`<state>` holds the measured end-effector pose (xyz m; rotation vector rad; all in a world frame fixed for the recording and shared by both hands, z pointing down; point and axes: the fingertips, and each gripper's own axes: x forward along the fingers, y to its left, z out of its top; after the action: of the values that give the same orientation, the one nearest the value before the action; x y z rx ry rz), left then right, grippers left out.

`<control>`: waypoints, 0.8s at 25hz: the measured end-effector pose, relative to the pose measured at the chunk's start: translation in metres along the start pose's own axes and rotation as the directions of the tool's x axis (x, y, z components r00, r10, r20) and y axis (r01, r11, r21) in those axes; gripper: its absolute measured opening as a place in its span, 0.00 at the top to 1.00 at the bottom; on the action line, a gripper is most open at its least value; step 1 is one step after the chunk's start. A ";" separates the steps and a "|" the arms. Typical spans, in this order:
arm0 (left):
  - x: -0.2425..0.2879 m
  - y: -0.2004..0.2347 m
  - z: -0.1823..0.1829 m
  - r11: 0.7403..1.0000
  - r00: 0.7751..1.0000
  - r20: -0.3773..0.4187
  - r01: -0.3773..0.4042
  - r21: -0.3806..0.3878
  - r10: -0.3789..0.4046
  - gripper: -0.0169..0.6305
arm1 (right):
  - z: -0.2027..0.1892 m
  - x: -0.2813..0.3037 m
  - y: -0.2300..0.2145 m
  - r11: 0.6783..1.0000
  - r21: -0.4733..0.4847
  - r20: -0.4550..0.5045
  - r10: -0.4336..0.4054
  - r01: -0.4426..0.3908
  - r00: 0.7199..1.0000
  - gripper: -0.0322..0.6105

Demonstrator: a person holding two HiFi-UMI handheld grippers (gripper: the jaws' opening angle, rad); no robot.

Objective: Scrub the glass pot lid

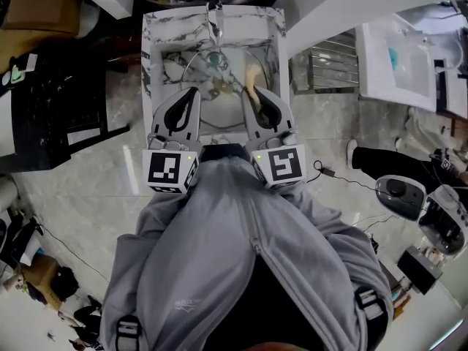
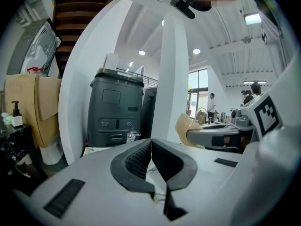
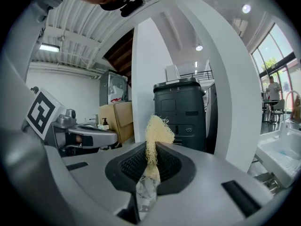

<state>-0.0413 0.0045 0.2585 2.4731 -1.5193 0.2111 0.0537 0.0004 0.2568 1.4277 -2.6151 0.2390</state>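
Observation:
The glass pot lid (image 1: 201, 86) lies in the marble-patterned sink (image 1: 155, 35), its knob (image 1: 213, 58) toward the faucet (image 1: 214, 20). My left gripper (image 1: 191, 92) hangs over the lid's left side; in the left gripper view its jaws (image 2: 151, 142) meet with nothing between them. My right gripper (image 1: 252, 93) hovers over the lid's right side, shut on a tan loofah scrubber (image 1: 251, 77). In the right gripper view the scrubber (image 3: 156, 130) sticks up from between the pads. Both grippers point nearly level, above the sink, and whether the scrubber touches the lid cannot be told.
A dark grey bin (image 2: 115, 112) and a white pillar (image 2: 171, 84) stand beyond the sink. A cardboard box (image 2: 33, 105) with a pump bottle (image 2: 17, 115) is at the left. A second white basin (image 1: 398, 61) sits at the right; cables (image 1: 333, 172) lie on the floor.

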 end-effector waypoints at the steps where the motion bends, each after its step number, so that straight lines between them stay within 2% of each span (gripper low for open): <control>1: 0.004 0.004 -0.004 1.000 1.000 -0.005 -0.002 -0.003 0.002 0.95 | -0.004 0.005 0.000 1.000 -0.008 -0.005 0.008 -0.008 1.000 0.88; 5: 0.018 0.019 -0.020 1.000 1.000 -0.026 0.001 -0.013 -0.001 0.95 | -0.022 0.024 -0.001 1.000 -0.013 -0.056 0.024 -0.025 0.998 0.88; 8: 0.030 0.029 -0.032 1.000 0.999 -0.042 0.012 -0.017 -0.013 0.95 | -0.029 0.042 -0.001 0.999 -0.010 -0.042 0.040 -0.040 0.998 0.88; 12: 0.046 0.042 -0.054 0.999 0.997 -0.070 0.017 -0.033 -0.019 0.95 | -0.049 0.061 0.002 0.998 -0.003 -0.069 0.064 -0.064 0.996 0.88; 17: 0.060 0.065 -0.090 0.998 0.995 -0.102 -0.001 -0.057 -0.005 0.95 | -0.083 0.085 0.005 0.996 0.008 -0.102 0.089 -0.089 0.991 0.88; 20: 0.071 0.079 -0.117 0.999 0.992 -0.124 0.000 -0.033 -0.004 0.95 | -0.105 0.103 0.006 0.994 0.000 -0.118 0.107 -0.108 0.987 0.88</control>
<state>-0.0797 -0.0588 0.3972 2.3883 -1.4578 0.3307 -0.0003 -0.0583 0.3803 1.2313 -2.5966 0.3170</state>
